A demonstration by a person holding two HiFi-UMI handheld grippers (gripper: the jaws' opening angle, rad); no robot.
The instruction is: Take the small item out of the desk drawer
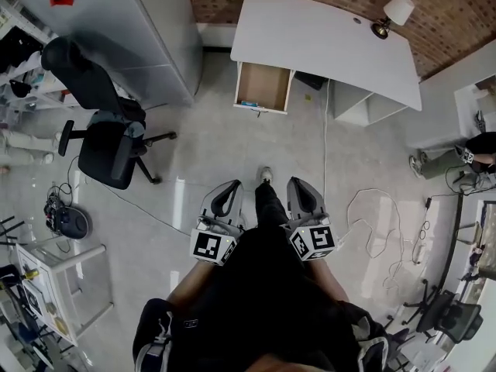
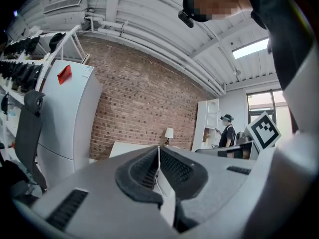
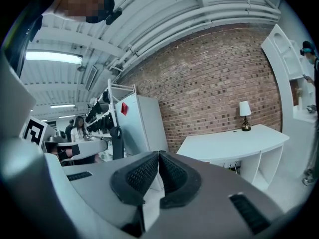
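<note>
A white desk (image 1: 325, 37) stands against the brick wall, several steps ahead of me. Its wooden drawer (image 1: 263, 87) is pulled open, and a small blue item (image 1: 248, 104) lies at the drawer's front edge. My left gripper (image 1: 229, 187) and right gripper (image 1: 301, 184) are held side by side in front of my body, far from the desk. Both are shut with nothing between the jaws. The left gripper (image 2: 158, 148) points at the brick wall, and the desk (image 2: 129, 148) shows just above its jaws. The right gripper (image 3: 158, 154) faces the desk (image 3: 234, 141) too.
A black office chair (image 1: 105, 138) stands on the left by a tall grey cabinet (image 1: 132, 29). A lamp (image 1: 391, 14) sits on the desk's right end. Cables (image 1: 380, 223) trail over the floor on the right. My shoe (image 1: 266, 175) shows between the grippers. A person (image 2: 227, 133) stands far right.
</note>
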